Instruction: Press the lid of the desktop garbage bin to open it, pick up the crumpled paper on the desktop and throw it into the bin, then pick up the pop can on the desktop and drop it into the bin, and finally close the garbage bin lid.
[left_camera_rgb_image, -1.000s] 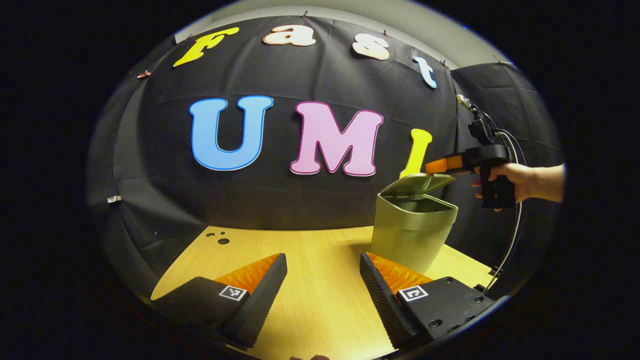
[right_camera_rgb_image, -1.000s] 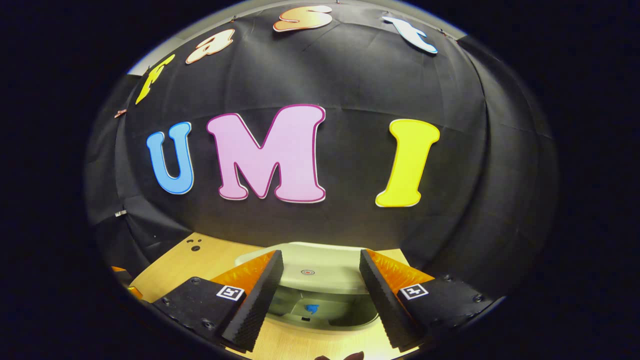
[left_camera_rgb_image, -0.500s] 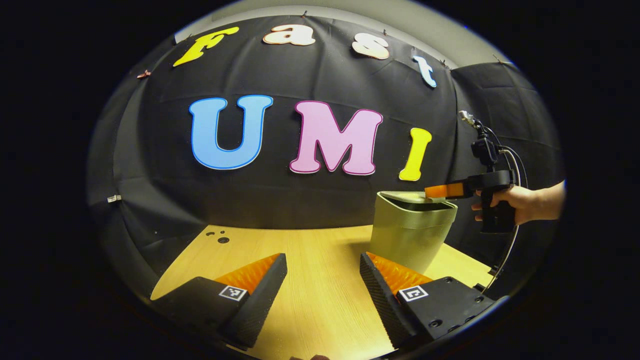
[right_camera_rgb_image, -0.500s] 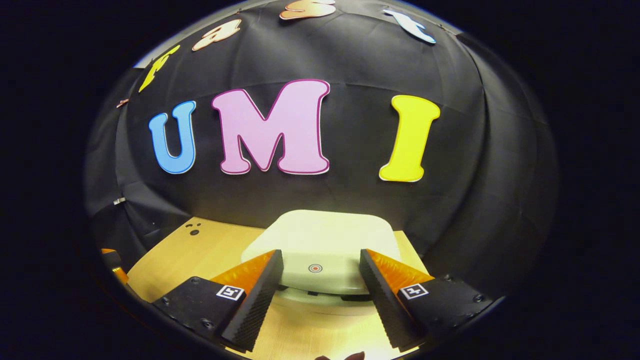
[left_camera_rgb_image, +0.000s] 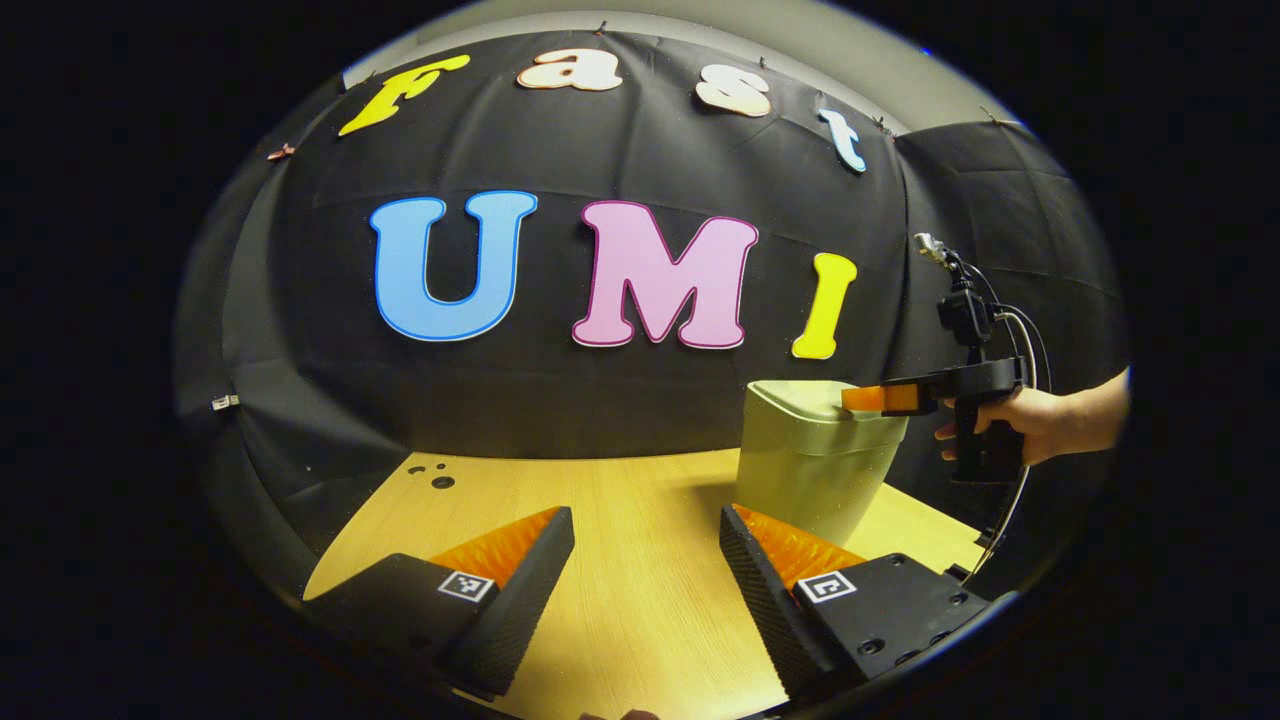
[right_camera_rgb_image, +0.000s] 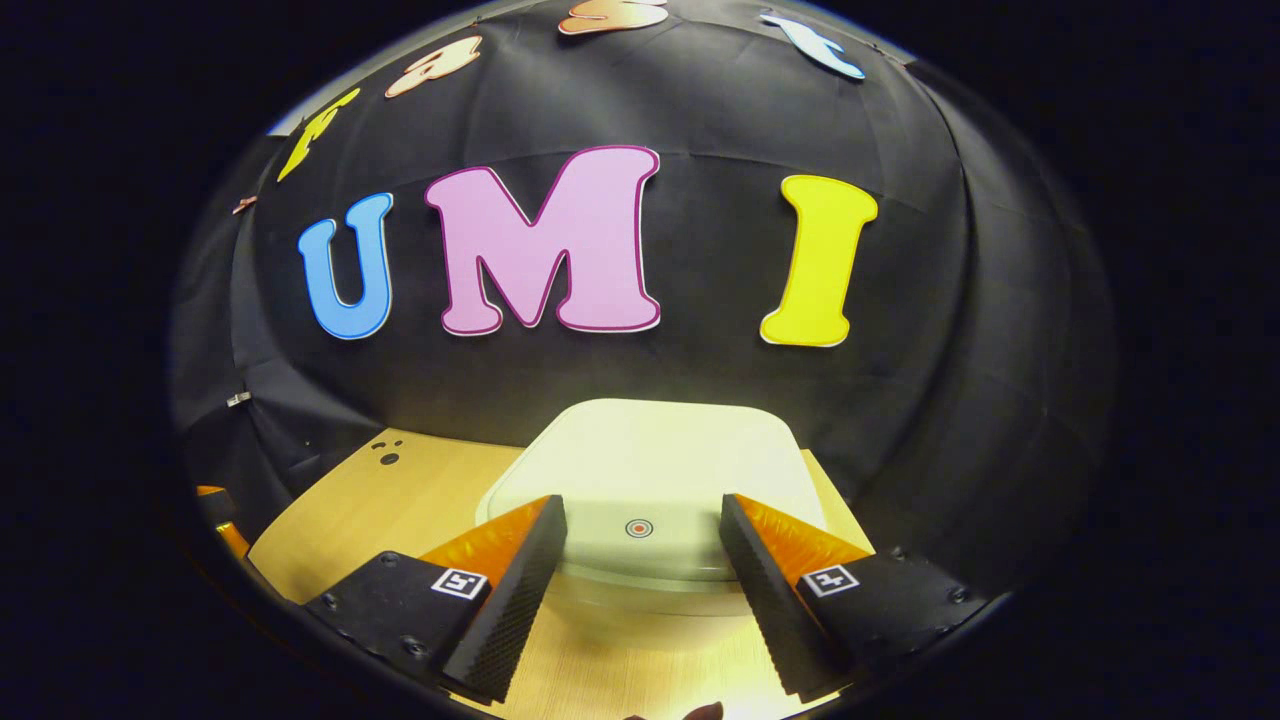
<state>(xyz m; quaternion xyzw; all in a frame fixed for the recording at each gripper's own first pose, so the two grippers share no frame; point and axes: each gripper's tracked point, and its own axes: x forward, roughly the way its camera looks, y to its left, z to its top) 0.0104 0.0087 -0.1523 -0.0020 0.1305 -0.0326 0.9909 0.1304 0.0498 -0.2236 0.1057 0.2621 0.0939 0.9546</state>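
Note:
The pale green garbage bin (left_camera_rgb_image: 812, 470) stands on the wooden desk at the right, its lid (left_camera_rgb_image: 805, 397) lying flat on top. In the right gripper view the lid (right_camera_rgb_image: 660, 460) is down, with a small round red mark (right_camera_rgb_image: 639, 527) near its front edge. My right gripper (right_camera_rgb_image: 640, 560) is open, its fingers resting over the lid's front edge on either side of that mark. In the left gripper view the right gripper (left_camera_rgb_image: 865, 399) sits on the lid, held by a hand (left_camera_rgb_image: 1020, 425). My left gripper (left_camera_rgb_image: 645, 560) hangs open over the desk with nothing between its fingers.
The wooden desk (left_camera_rgb_image: 620, 520) runs from the bin leftward to small dark holes (left_camera_rgb_image: 437, 477) at its far left corner. A cable (left_camera_rgb_image: 1015, 500) hangs below the hand at the right. The black cloth wall stands close behind the bin.
The bin lid went from tilted up and open to flat and shut. The right gripper came down with it onto the lid's front edge. The left gripper barely moved.

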